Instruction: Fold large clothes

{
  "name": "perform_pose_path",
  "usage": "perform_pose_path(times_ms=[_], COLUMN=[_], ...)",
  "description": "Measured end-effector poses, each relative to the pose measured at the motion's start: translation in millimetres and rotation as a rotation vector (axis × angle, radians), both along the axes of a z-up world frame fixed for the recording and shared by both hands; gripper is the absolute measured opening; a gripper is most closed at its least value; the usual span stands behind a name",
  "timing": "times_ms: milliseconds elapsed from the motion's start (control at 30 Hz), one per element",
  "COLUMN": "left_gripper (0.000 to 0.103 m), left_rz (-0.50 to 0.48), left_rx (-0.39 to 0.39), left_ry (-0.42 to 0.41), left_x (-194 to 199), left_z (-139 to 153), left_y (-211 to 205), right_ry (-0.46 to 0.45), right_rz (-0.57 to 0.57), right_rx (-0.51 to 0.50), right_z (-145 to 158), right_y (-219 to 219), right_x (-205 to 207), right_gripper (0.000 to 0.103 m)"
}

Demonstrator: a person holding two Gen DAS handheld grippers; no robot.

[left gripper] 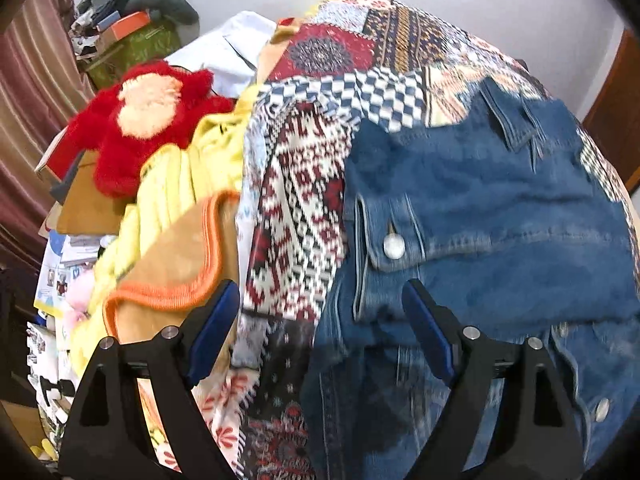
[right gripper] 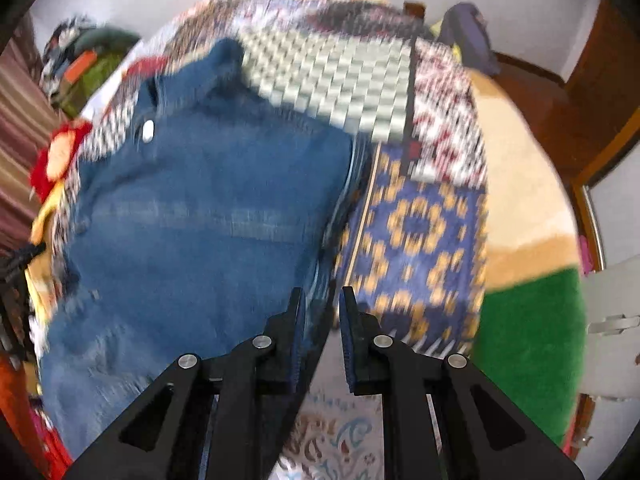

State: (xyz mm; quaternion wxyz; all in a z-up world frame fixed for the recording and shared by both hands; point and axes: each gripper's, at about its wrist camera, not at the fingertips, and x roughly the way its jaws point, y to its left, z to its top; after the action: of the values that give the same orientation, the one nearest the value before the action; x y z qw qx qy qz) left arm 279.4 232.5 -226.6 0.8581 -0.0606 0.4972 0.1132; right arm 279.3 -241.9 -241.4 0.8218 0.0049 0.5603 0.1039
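The denim jacket [left gripper: 480,208] lies spread on a patchwork quilt [left gripper: 304,208] over what looks like a bed, filling the centre and right of the left wrist view and the left and centre of the right wrist view [right gripper: 200,208]. The left hand-held gripper [left gripper: 320,336] hangs over the jacket's lower left edge with its jaws spread wide and nothing between the pads, so that side of the cloth lies free. The right hand-held gripper [right gripper: 322,320] has its jaws pressed nearly together at the jacket's right edge; dark cloth seems to run between them, but blur keeps me from telling whether it is pinched. If it is, the main risk, as I judge it, is a lopsided fold: with one side pulled and the other loose, the heavy denim could drag, bunch or slide the quilt with it. Stiff seams and metal buttons [left gripper: 394,246] may also slip out of a narrow pinch. Crowding is a second hazard: a yellow cloth [left gripper: 176,184], an orange-edged tan blanket [left gripper: 180,256] and a red plush toy [left gripper: 148,120] sit just beside the quilt at centre left, and a sweeping sleeve could catch them. As for containers, a green box [left gripper: 136,50] at upper left carries a heap of mixed things on top; its inside is hidden.
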Motion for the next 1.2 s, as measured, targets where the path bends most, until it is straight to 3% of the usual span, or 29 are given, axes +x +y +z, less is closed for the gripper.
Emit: perform_pose_path(times_ms=[167,267,400,467,500,533,667,867,1000,1100,1200], left_gripper=[0.083,0.083,0.083,0.083,0.083,0.083,0.083,0.083,0.081,0.070,0.042], left_rz=[-0.013,-0.041,-0.072,-0.074,-0.070,-0.065,-0.042,-0.008,-0.015,-0.034,-0.049], left_rx=[-0.067,-0.047,-0.001,0.011,0.012,0.007,-0.044,-0.196,-0.281,-0.242,-0.239], left_ry=[-0.017,0.001,0.033,0.045,0.049,0.050,0.042,0.043,0.045,0.062,0.064], left_x=[11.0,21.0,29.8,34.6,38.1,40.7,57.5,100.5,127.7,145.0,155.3], left_z=[-1.5,-9.3,-19.5,-24.5,-26.8,-28.4,-34.3,-49.8,-57.9,-61.9,-65.9], left_y=[-6.4,-18.7,-24.2,-21.9,-19.3,-16.4,-3.9,16.2,23.8,21.9,21.2], right_ry=[-0.028,0.011,-0.051,-0.062,-0.084,-0.106,-0.081,-0.052,-0.005,0.016,0.007], right_rz=[0.027,0.051,0.056,0.033,0.012,0.002,0.004,-0.035,-0.051,-0.058,-0.050], right_rx=[-0.046,-0.149,-0.163,-0.183,-0.240,-0.275,-0.170,0.042,0.127,0.216,0.218], right_z=[-0.3,-29.5,-42.5,-43.0,-42.0,-40.5,-37.2,-31.0,-42.8,-52.0,-55.4], right_y=[22.5,39.5,39.9,34.5,32.0,29.3,12.3,-2.7,-0.7,-3.1,-1.2], right_x=[33.9,49.8,45.4,41.9,41.3,39.8,38.5,49.2,70.2,82.7,94.3], right_gripper=[0.012,0.012,0.016,0.039,0.064,0.077,0.077,0.077,0.062,0.045,0.028])
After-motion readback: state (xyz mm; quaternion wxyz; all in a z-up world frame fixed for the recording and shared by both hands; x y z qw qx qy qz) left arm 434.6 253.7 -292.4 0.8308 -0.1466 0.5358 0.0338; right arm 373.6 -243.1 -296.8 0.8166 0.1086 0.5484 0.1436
